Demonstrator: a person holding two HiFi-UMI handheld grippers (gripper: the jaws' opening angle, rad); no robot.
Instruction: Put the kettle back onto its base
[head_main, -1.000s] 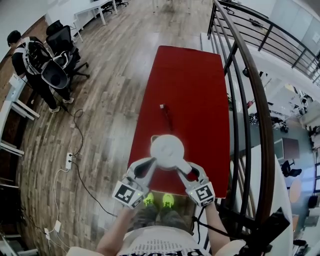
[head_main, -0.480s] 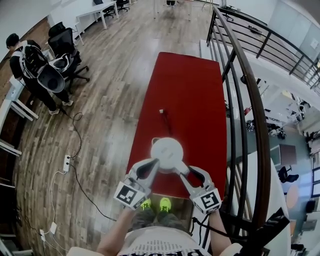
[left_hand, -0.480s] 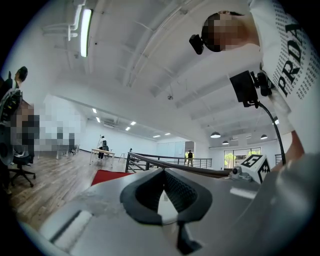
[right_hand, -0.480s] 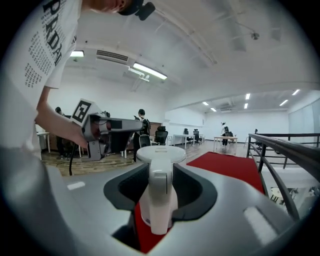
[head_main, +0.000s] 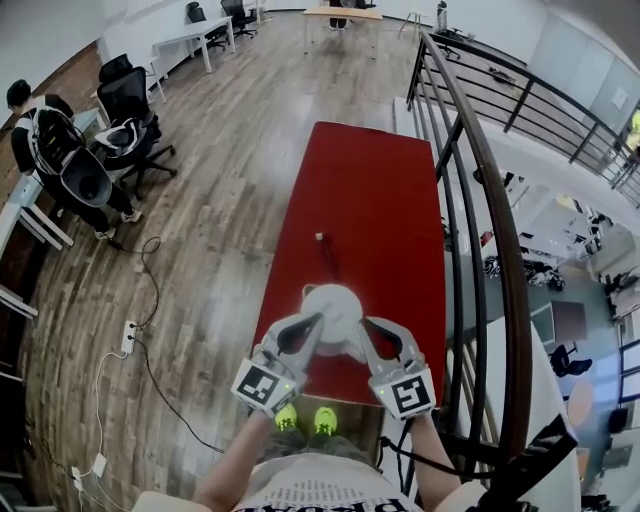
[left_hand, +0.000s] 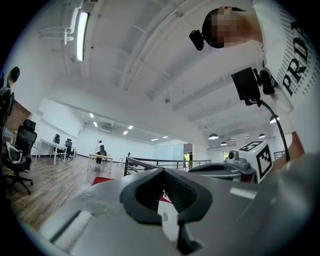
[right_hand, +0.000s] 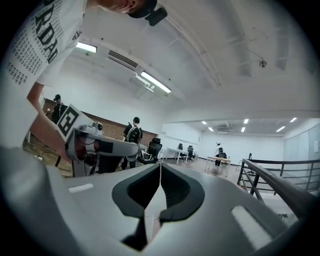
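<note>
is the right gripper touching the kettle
Cannot tell. In the head view the right gripper overlaps the white kettle from above, hiding any gap; the right gripper view shows jaws that have just closed on nothing, no kettle in sight.

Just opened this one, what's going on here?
A person stands at the end of a red table, a gripper in each hand, over a white kettle. Neither holds it: the left gripper has its jaws together, and the right gripper has just been closing its jaws, with nothing between them. Whether the kettle sits on its base can't be told.
</note>
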